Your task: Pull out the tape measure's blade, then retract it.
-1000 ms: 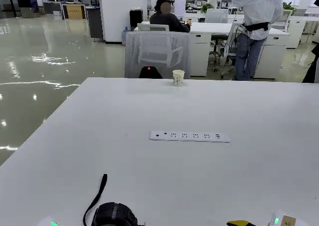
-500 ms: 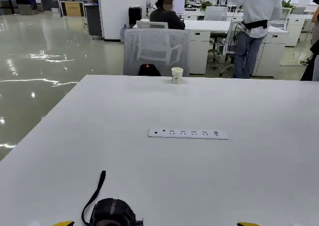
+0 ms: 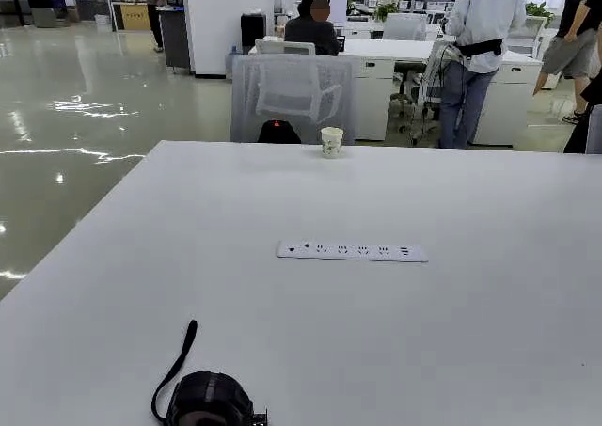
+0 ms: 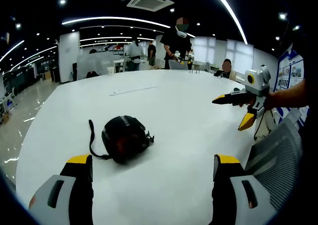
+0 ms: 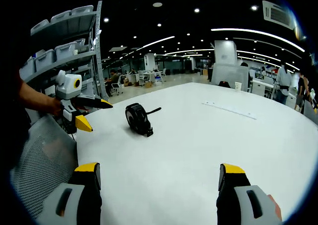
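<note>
Left claw [image 4: 153, 161] is spread wide with nothing in it, low over the white desk [image 3: 395, 341]. The black tape measure [image 4: 124, 138] lies on the desk just ahead of it, a bit toward its left jaw, with the wrist strap [image 4: 92, 141] trailing off on that same side. Right claw [image 5: 160, 168] is also fully open and empty; from there the tape measure sits farther ahead and off toward its left jaw. The claws face it from opposite sides, neither touching it. The blade looks fully wound in. A small nub [image 5: 148, 132] at the case's bottom corner is probably the end hook, but it's too small to be sure. Handling guess: the case is rigid, rounded, fairly dense and likely rubbery, so clamp across its flat sides with one claw. The blade will be thin, springy steel with sharp edges, so pinch the hook with the other claw and pull straight. It will likely snap back on release, so feed it in slowly. The strap is limp and no good as a hold. Well beyond both claws is a white power strip [image 3: 351, 251], and at the desk's far edge a paper cup [image 3: 331, 142].
</note>
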Available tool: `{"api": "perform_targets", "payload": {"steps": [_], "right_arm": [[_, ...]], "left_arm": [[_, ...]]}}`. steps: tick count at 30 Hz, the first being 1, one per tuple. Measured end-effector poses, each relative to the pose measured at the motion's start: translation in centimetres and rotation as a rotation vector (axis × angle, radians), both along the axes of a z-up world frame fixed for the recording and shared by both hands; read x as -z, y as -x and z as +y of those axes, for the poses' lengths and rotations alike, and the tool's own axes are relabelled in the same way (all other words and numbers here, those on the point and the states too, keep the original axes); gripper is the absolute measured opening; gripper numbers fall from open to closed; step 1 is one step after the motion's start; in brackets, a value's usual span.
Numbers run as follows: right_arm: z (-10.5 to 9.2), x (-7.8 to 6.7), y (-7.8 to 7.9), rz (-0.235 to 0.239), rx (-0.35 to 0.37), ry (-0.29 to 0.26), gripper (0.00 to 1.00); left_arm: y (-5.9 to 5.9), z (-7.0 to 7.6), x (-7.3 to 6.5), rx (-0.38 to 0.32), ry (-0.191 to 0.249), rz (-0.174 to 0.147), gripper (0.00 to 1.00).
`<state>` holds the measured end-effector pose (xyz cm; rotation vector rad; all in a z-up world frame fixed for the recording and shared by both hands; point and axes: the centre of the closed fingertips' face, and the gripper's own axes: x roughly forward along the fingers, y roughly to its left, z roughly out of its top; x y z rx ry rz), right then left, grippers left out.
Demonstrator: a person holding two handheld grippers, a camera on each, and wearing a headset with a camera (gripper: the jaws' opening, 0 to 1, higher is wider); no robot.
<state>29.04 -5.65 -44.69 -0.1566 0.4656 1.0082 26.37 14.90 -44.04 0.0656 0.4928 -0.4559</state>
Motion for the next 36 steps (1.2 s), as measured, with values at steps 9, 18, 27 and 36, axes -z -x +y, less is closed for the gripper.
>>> {"api": "perform_targets", "payload": {"steps": [9, 18, 27, 36], "right_arm": [[0.2, -0.6, 0.6, -0.033, -0.015, -0.001, 0.99], [0.4, -0.5, 1.3, -0.02, -0.013, -0.001, 0.99], [0.3, -0.6, 1.5, -0.021, -0.008, 0.0, 0.99], [0.0, -0.7, 1.4, -0.021, -0.001, 0.004, 0.99]], "left_arm": [[0.2, 0.0, -0.3, 0.004, 0.002, -0.017, 0.99], [0.5, -0.4, -0.8, 0.018, 0.004, -0.028, 0.99], [0.8, -0.3, -1.0, 0.023, 0.005, -0.033, 0.99], [1.2, 0.0, -0.9, 0.026, 0.0, -0.028, 0.99]]}}
